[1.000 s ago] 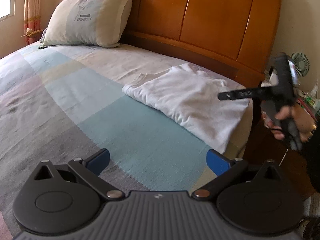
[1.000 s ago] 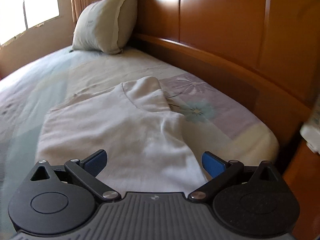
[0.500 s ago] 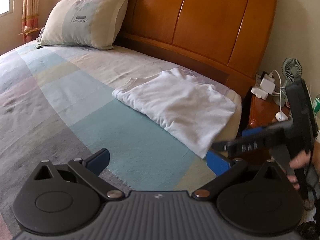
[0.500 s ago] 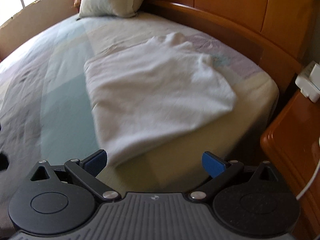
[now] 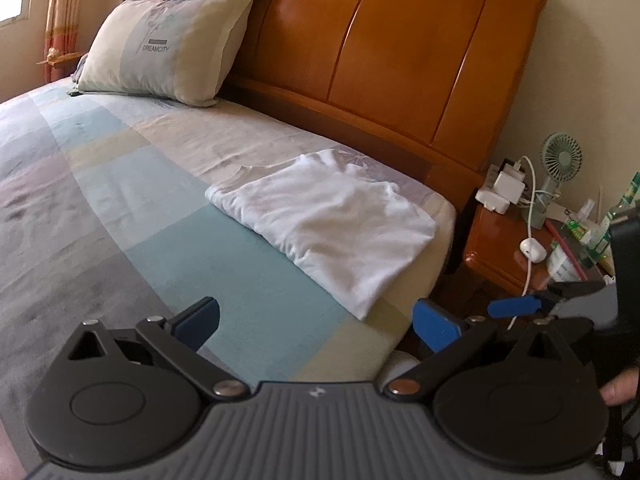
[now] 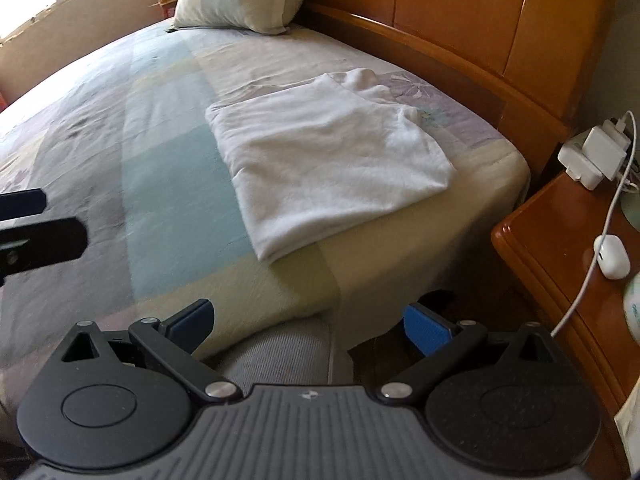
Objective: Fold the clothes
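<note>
A folded white garment (image 5: 328, 224) (image 6: 324, 160) lies flat at the bed's near right corner, close to the headboard. My left gripper (image 5: 316, 324) is open and empty, held back above the bedspread, short of the garment. My right gripper (image 6: 308, 320) is open and empty too, hovering off the bed's edge in front of the garment. In the left wrist view the right gripper (image 5: 556, 300) shows at the far right, held by a hand (image 5: 620, 390). The left gripper's fingers (image 6: 24, 204) poke in at the left of the right wrist view.
A pillow (image 5: 168, 44) leans on the wooden headboard (image 5: 400, 52). Right of the bed stands a wooden nightstand (image 6: 568, 248) with a charger block (image 6: 596, 152), a white cable, an earbud case (image 6: 612, 256), a small fan (image 5: 560, 160) and bottles. The patchwork bedspread (image 5: 100, 200) stretches left.
Both grippers have pulled back from the garment. The right gripper, a second ago just over it, is now off the bed's edge. The garment lies still.
</note>
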A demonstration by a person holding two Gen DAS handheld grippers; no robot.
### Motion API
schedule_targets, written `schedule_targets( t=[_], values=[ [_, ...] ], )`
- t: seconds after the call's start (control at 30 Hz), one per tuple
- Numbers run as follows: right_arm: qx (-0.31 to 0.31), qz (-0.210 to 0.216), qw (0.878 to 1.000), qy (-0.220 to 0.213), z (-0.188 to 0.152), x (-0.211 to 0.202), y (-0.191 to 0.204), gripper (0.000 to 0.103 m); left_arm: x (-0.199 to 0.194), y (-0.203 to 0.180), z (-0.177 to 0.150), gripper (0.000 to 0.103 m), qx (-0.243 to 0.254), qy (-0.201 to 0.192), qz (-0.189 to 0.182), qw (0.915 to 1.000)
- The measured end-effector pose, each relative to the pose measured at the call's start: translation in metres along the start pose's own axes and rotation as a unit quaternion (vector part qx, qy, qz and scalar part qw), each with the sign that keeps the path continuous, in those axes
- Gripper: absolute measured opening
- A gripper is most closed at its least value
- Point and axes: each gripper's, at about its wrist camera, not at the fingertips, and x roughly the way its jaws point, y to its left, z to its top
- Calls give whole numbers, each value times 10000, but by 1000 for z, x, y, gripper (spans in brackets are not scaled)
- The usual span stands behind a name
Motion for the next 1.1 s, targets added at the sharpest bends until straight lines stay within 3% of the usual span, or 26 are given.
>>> schedule_targets(
  t=[0.63, 1.1],
  values=[
    [-522, 29, 9984, -210, -40, -46, 12, 103, -24, -33, -32, 102, -91, 23, 201, 9998],
    [-587, 62, 9976, -356, -55, -61, 23, 103, -44, -33, -42, 102, -167, 15, 362, 9992]
  ],
)
